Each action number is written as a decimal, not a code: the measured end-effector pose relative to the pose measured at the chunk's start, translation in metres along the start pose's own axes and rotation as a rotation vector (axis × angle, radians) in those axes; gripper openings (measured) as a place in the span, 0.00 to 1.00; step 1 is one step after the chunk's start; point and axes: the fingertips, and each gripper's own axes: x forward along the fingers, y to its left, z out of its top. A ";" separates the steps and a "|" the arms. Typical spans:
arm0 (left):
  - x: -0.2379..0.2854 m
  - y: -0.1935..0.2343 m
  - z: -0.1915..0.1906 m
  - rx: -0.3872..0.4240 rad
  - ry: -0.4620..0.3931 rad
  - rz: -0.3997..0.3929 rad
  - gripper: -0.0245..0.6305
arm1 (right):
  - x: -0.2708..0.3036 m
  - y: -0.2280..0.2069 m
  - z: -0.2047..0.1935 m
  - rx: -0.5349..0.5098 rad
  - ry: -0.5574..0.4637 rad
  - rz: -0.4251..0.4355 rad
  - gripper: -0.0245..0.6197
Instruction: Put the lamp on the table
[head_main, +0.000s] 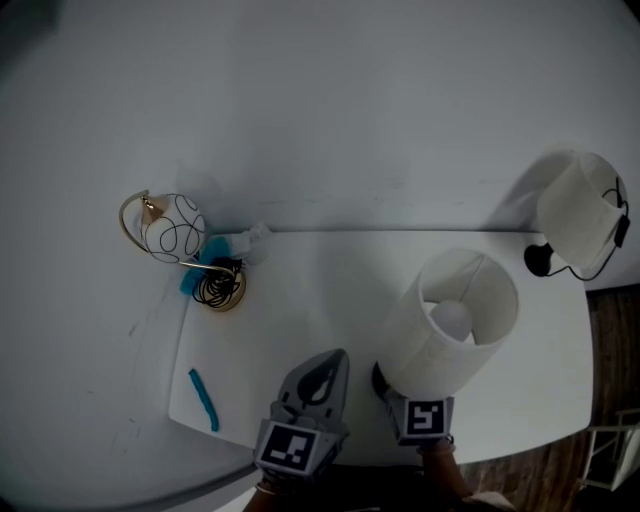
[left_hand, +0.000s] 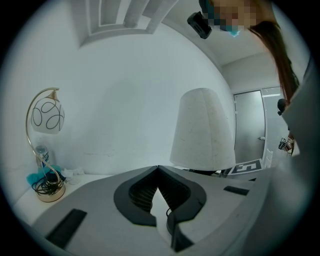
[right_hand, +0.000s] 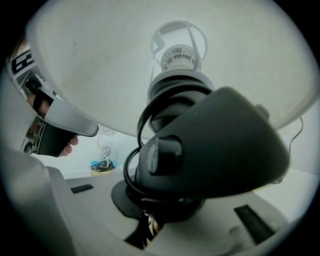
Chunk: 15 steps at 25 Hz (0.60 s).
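Note:
A lamp with a white drum shade (head_main: 450, 325) and a black base (right_hand: 215, 150) leans over the front part of the white table (head_main: 300, 290). My right gripper (head_main: 388, 388) is shut on that black base, which fills the right gripper view under the shade (right_hand: 90, 65); the black cord loops round the base. I cannot tell whether the base touches the tabletop. My left gripper (head_main: 322, 375) hovers just left of the lamp with its jaws shut and nothing between them. In the left gripper view the shade (left_hand: 202, 130) stands right of the gripper's tips (left_hand: 158, 168).
A gold arc lamp with a patterned globe (head_main: 172, 230) and a coiled cord on its base (head_main: 220, 288) stands at the table's back left corner. A second white-shade lamp (head_main: 580, 212) stands at the back right. A blue strip (head_main: 203, 398) lies near the front left edge.

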 end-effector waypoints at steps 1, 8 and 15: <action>0.001 -0.001 -0.001 0.001 0.005 -0.003 0.03 | 0.000 -0.001 -0.001 -0.003 0.003 -0.001 0.09; 0.006 -0.001 -0.003 0.008 0.013 -0.010 0.03 | 0.002 -0.001 -0.003 -0.019 -0.010 0.007 0.09; 0.006 -0.004 -0.004 0.014 0.013 -0.015 0.03 | -0.001 0.006 -0.009 -0.052 0.003 0.018 0.09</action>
